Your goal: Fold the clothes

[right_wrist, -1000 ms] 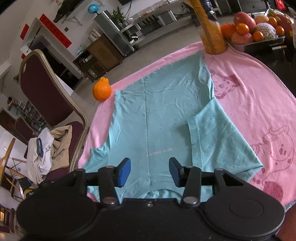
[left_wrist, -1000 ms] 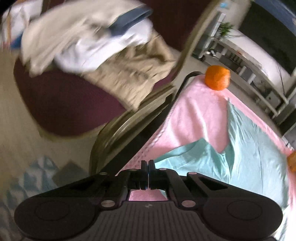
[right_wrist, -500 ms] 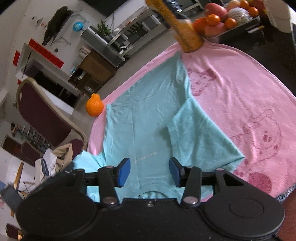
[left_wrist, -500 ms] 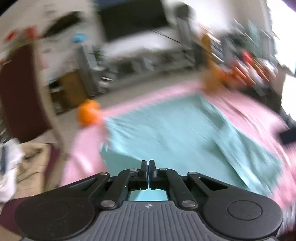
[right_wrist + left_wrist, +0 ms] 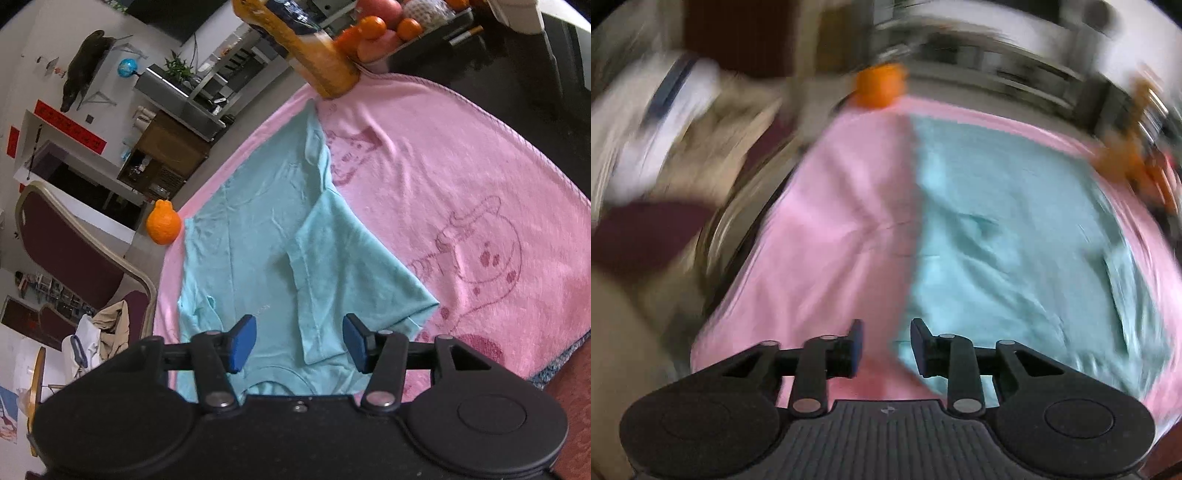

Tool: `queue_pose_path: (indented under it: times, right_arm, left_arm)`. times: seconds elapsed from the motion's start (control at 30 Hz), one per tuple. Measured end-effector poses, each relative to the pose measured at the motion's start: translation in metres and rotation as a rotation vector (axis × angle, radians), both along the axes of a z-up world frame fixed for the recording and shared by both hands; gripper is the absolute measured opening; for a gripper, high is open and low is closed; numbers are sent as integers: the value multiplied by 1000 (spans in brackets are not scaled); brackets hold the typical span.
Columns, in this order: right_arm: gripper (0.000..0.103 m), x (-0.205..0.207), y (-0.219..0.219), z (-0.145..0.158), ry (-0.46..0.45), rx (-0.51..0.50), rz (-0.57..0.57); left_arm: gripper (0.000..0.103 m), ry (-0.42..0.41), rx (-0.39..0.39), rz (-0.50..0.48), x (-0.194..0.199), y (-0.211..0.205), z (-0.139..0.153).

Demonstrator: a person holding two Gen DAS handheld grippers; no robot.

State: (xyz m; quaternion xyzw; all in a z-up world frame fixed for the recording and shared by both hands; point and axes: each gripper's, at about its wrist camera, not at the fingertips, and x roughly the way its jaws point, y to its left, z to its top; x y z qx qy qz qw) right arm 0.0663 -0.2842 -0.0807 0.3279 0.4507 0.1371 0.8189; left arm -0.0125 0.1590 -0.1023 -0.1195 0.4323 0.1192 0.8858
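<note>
Turquoise cotton, a T-shirt, lies spread on the pink blanket, with the orange citrus fruit just off its far left corner; taking that fruit as the mark, the shirt's body runs from beside it toward the cameras, neckline nearest the right gripper. The fold is partly made, I judge: on the side away from the fruit a sleeve and side panel already lie turned inward over the body, and on the fruit's side the shirt's edge runs straight with no sleeve sticking out, though some bunched cloth shows near the bottom corner there; the lengthwise fold, hem to collar, looks not yet done. The right gripper hangs above the collar, jaws apart with nothing between the pads. The left gripper sits on the fruit's side, over the shirt's long edge where blanket meets cloth; its jaws have just been opening and stand parted, empty, though that view is smeared by motion. A chair heaped with other clothes stands beyond the fruit, perhaps still waiting.
</note>
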Motion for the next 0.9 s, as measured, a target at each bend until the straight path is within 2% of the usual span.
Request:
queue_pose_path:
  times: [0.07, 0.1, 0.17, 0.27, 0.33, 0.43, 0.53, 0.6, 0.63, 0.67, 0.73, 0.8, 0.9]
  right_arm:
    - [39, 1, 0, -7, 15, -16, -8]
    - [38, 2, -1, -11, 25, -22, -11]
    - [39, 2, -3, -17, 47, -23, -19]
    - [39, 2, -6, -19, 57, -32, -16]
    - [39, 2, -5, -18, 57, -38, -12]
    - [39, 2, -1, -17, 51, -47, 7]
    - [40, 2, 3, -16, 49, -58, 29]
    - [40, 2, 5, -17, 50, -63, 39]
    - [40, 3, 5, -18, 54, -64, 39]
    - [40, 3, 5, -18, 58, -65, 39]
    - [40, 3, 6, -20, 63, -68, 42]
    - [40, 2, 6, -20, 65, -75, 45]
    - [41, 3, 5, -22, 73, -81, 46]
  left_arm:
    - [29, 27, -101, 88, 2, 22, -9]
    - [29, 29, -138, 93, 1, 26, -13]
    - [32, 28, -166, 44, -2, 22, -17]
    - [34, 37, -103, -75, -1, 1, -21]
    - [34, 42, -31, -113, 2, -11, -26]
    - [31, 33, 43, -119, 8, -20, -32]
    - [30, -8, 78, -133, 6, -22, -27]
    - [28, 9, 111, -154, 9, -23, -31]
    - [25, 29, 134, -158, 11, -23, -35]
    - [18, 39, 152, -155, 11, -23, -38]
    - [13, 31, 141, -129, 5, -18, -37]
    - [12, 37, 150, -110, 5, -17, -35]
    - [21, 54, 194, -123, 3, -23, -32]
